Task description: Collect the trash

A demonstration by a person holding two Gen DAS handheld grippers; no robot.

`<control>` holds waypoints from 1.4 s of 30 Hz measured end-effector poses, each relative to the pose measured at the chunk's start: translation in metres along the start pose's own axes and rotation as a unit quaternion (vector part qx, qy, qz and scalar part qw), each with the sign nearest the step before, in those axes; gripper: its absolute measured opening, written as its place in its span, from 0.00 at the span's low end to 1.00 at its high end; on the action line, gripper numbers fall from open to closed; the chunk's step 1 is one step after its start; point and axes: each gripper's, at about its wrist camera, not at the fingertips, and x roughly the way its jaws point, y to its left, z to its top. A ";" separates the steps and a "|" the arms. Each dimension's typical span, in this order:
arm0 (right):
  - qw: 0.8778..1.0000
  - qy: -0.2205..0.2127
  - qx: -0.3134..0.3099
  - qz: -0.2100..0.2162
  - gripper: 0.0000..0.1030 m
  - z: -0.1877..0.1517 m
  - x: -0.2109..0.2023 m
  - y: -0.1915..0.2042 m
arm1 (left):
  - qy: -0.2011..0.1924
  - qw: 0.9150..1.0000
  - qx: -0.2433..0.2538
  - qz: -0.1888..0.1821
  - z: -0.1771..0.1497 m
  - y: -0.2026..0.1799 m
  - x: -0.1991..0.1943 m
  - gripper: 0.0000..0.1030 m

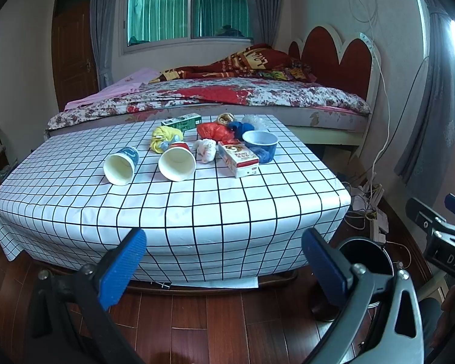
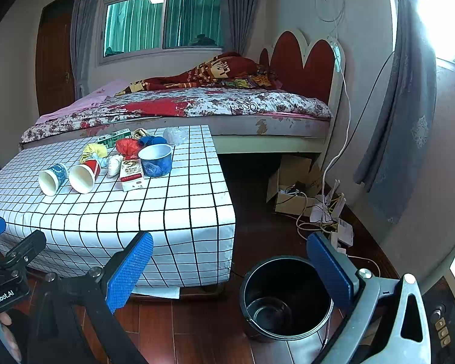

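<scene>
Trash lies on a low table with a checked cloth (image 1: 197, 209): a blue paper cup (image 1: 120, 165) and a red paper cup (image 1: 177, 161) on their sides, a red-and-white carton (image 1: 239, 158), a blue bowl (image 1: 260, 142), a white wad (image 1: 206, 149), yellow (image 1: 165, 136), red (image 1: 213, 130) and blue (image 1: 240, 128) bags, and a green carton (image 1: 182, 121). A black bin (image 2: 285, 297) stands empty on the floor right of the table. My left gripper (image 1: 224, 261) is open and empty before the table's front edge. My right gripper (image 2: 230, 267) is open and empty, near the bin.
A bed (image 1: 215, 97) with a red headboard stands behind the table. A cardboard box (image 2: 291, 185), cables and a power strip (image 2: 342, 230) lie on the wooden floor at the right. A curtain (image 2: 400, 121) hangs on the right wall.
</scene>
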 end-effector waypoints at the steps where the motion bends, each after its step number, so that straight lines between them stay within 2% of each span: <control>1: 1.000 0.000 0.000 0.000 0.99 0.000 0.000 0.000 | 0.000 1.000 0.000 0.001 0.000 0.000 0.000 0.99; 42: 1.000 0.004 0.002 -0.004 0.99 -0.006 0.001 -0.002 | 0.002 1.000 0.002 -0.001 -0.005 -0.002 0.000 0.99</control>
